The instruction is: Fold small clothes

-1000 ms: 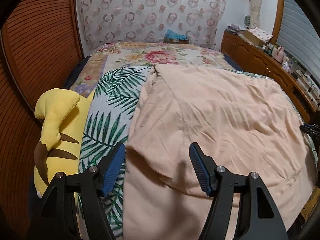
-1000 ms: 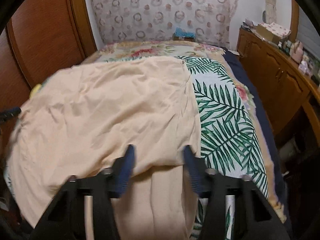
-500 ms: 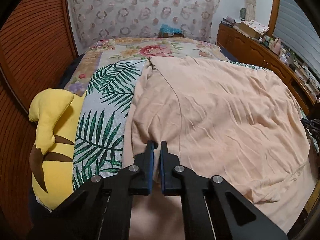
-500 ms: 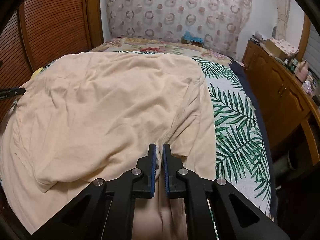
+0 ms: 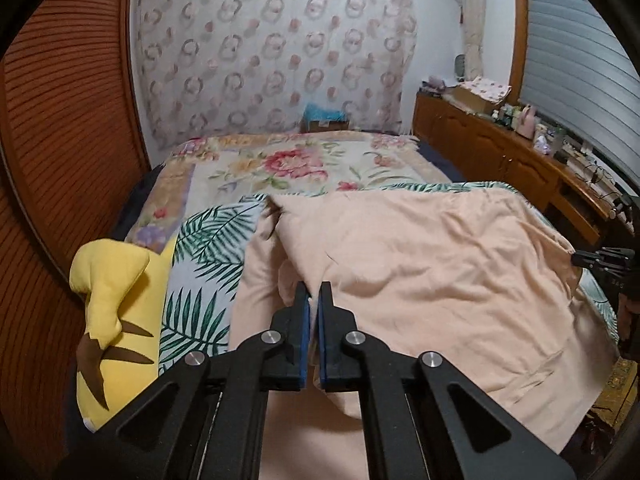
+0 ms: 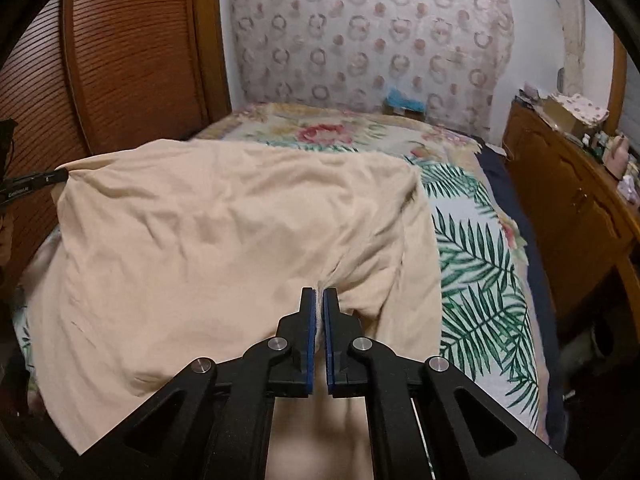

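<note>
A large peach-coloured garment (image 5: 432,280) lies spread over the bed, creased; in the right wrist view the same peach garment (image 6: 224,232) fills the middle. My left gripper (image 5: 314,292) is shut on a pinch of the cloth near its left edge, and the cloth rises in a ridge from there. My right gripper (image 6: 319,294) is shut on a pinch of the cloth near its right side, with folds gathered at the pads. The right gripper's tip (image 5: 588,259) shows at the far right of the left wrist view, the left gripper's tip (image 6: 44,179) at the far left of the right wrist view.
The bed carries a palm-leaf cover (image 6: 480,264) and a floral blanket (image 5: 296,160) behind. A yellow plush toy (image 5: 116,304) lies at the bed's left edge by the slatted wooden wall (image 5: 60,128). A cluttered wooden sideboard (image 6: 576,192) runs along the right.
Both grippers went from open around the cloth's near edge to shut on it. Both have since risen a little, pulling the cloth up into ridges.
</note>
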Available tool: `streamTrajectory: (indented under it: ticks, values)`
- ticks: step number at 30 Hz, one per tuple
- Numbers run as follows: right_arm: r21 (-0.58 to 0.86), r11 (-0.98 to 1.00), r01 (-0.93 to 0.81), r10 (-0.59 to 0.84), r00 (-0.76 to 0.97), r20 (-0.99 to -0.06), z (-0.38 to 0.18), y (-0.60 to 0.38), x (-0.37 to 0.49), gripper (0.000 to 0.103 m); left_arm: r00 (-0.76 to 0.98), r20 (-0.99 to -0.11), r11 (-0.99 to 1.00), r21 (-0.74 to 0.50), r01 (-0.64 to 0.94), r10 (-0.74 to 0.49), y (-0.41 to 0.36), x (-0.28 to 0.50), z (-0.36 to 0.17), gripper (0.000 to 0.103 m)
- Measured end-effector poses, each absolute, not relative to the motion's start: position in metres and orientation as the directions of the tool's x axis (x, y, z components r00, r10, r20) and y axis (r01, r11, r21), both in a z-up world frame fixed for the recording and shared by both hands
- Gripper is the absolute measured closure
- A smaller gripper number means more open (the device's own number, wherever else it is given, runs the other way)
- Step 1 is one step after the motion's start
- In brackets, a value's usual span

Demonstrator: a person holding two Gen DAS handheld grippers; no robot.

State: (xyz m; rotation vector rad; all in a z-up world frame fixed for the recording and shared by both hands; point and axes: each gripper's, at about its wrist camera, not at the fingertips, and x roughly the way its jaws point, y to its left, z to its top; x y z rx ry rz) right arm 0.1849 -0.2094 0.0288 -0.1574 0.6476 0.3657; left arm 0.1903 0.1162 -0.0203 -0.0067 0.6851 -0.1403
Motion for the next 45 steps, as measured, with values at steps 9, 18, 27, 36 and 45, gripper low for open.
streamTrajectory:
  ticks: [9, 18, 27, 36, 45]
  values:
    - [-0.042, 0.923, -0.383, 0.3, 0.783, -0.545, 0.057, -0.223, 0.154, 0.1, 0.804, -0.578, 0.99, -0.054, 0.133, -0.139, 0.12, 0.168, 0.001, 0.099]
    - [-0.068, 0.928, -0.367, 0.281, 0.806, -0.521, 0.069, -0.235, 0.127, 0.1, 0.823, -0.55, 0.99, -0.068, 0.124, -0.141, 0.134, 0.147, 0.011, 0.099]
    - [-0.041, 0.916, -0.399, 0.331, 0.81, -0.484, 0.082, -0.246, 0.092, 0.1, 0.846, -0.514, 0.989, -0.088, 0.117, -0.145, 0.149, 0.121, 0.024, 0.099]
    - [-0.029, 0.913, -0.407, 0.341, 0.801, -0.492, 0.07, -0.266, 0.054, 0.1, 0.819, -0.55, 0.985, -0.135, 0.106, -0.164, 0.164, 0.095, -0.003, 0.099]
    - [-0.011, 0.932, -0.363, 0.278, 0.733, -0.621, 0.003, -0.267, 0.067, 0.1, 0.728, -0.676, 0.99, -0.139, 0.031, -0.118, 0.169, 0.095, -0.077, 0.099]
